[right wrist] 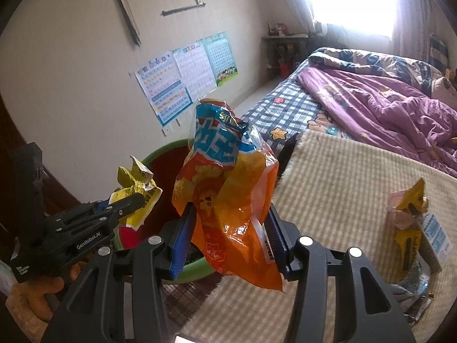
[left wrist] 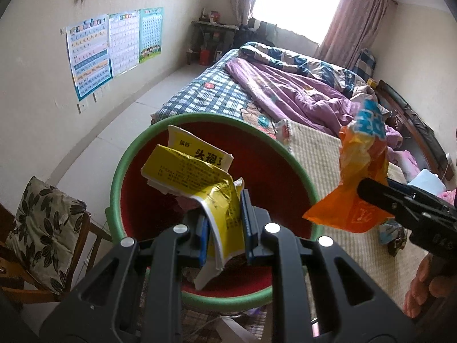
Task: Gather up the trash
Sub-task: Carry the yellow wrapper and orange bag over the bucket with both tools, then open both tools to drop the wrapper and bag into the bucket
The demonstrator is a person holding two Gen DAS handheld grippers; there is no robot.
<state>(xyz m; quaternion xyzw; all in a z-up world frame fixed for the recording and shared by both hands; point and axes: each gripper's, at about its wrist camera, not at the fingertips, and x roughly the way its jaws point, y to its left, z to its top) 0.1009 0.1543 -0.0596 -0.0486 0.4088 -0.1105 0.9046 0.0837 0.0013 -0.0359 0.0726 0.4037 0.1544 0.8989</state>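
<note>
A: Left gripper (left wrist: 225,223) clamps the crumpled yellow packet (left wrist: 200,177), right over the green-rimmed red bin (left wrist: 302,183)!

B: And the right gripper (right wrist: 228,228) pinches the orange snack bag (right wrist: 228,177) beside the bin's rim. More wrappers (right wrist: 411,228) lie on the striped mat (right wrist: 342,171).

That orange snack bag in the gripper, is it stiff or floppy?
Probably floppy: the orange bag crumples and sags between the right gripper fingers. Likely light and empty, since it hangs flat. Its glossy film may be slippery.
</note>
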